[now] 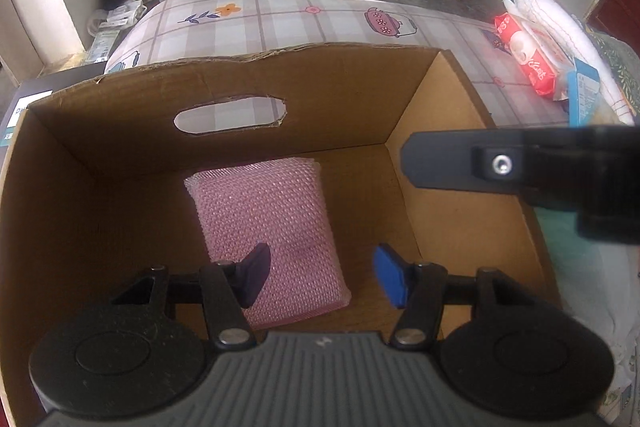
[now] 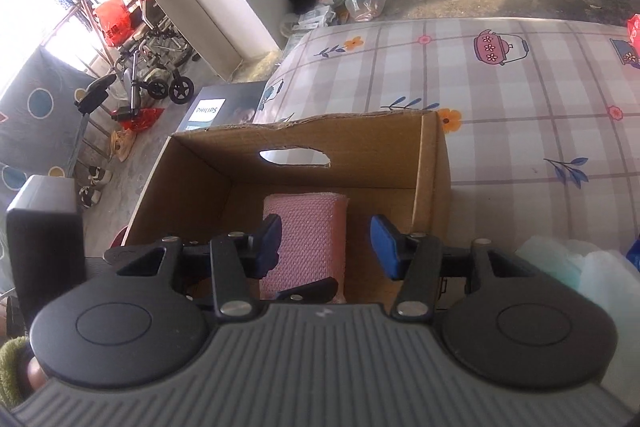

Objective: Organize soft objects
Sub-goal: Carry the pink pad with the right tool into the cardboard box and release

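**Sponge in box: both jaws open and empty, collision risk at the rim**

Sponge point(image 1: 276, 239), pink and mesh-covered, lies flat on the floor of the cardboard box point(image 1: 120, 115), nearer the handle-cutout wall than the near side. The left gripper point(image 1: 320, 277) hangs inside the box above the sponge with its jaws wide apart; nothing is between them, and contact with the sponge cannot be confirmed. The right gripper point(image 2: 326, 247) stands over the near rim, jaws equally wide and empty.

Hazards, as judged from this position:
- The two grippers are close together; a careless withdrawal could knock one against the other.
- Either could catch the box wall and shift the box on the table point(image 2: 520, 99).
- Closing the left jaws now could re-grip the sponge.
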Demonstrator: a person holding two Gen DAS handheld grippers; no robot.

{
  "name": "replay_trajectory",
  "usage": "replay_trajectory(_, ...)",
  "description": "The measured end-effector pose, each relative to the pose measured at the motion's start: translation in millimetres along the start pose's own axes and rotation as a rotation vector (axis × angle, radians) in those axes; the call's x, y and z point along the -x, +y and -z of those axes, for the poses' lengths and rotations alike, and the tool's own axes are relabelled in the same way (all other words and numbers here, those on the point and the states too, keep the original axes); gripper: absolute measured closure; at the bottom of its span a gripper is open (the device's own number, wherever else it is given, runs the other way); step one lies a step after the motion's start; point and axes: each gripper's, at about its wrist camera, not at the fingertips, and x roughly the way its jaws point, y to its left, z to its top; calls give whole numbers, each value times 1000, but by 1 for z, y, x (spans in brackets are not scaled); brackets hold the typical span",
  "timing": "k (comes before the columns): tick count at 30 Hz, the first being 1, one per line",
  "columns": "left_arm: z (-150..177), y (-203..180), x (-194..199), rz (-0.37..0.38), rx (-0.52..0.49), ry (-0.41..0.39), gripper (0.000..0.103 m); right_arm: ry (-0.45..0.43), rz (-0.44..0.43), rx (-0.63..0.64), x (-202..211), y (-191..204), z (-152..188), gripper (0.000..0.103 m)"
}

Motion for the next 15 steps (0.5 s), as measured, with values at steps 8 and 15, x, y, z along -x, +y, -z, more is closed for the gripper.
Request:
replay_trajectory(8,-7,21,5,-71,81,-3,30,-83,-54,-2,36,-23,4,52)
replay_trajectory(15,-7,40,-28,-50,195,108,30,-80,-124,-39,49,-37,19,52)
